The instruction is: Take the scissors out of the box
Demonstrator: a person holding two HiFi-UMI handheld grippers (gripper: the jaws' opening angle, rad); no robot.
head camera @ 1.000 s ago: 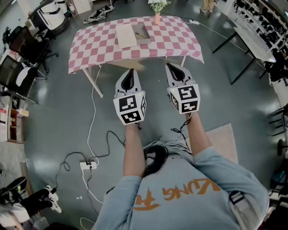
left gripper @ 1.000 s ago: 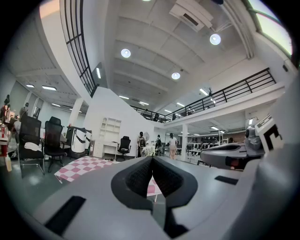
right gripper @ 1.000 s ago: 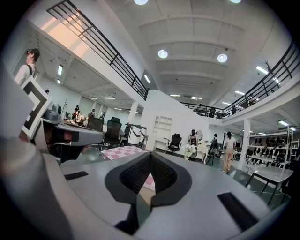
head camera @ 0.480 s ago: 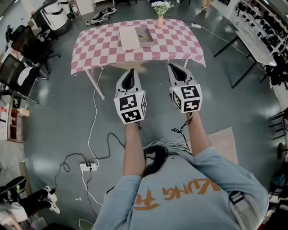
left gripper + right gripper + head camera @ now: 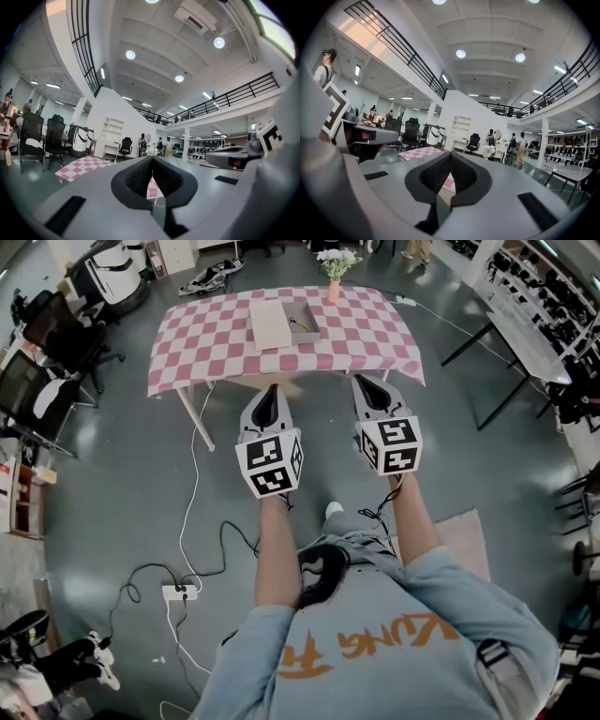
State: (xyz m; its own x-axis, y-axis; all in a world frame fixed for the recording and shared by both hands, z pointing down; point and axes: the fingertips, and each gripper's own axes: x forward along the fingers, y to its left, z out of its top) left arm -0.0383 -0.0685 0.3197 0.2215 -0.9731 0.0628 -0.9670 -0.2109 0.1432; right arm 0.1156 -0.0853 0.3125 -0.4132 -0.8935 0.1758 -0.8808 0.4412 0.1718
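Short of the table [image 5: 202, 338], left gripper [image 5: 272, 390] and right gripper [image 5: 365, 381] hang closed, empty.

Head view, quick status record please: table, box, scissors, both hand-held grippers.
table: pink-checked cloth, ahead of the person
box: open, on the table's far half, beside a flat tan panel
scissors: small yellowish item inside the box; too small to confirm
left hand-held gripper: jaws together, nothing between them, well apart from the box
right hand-held gripper: jaws together, nothing between them, well apart from the box
task: not yet begun
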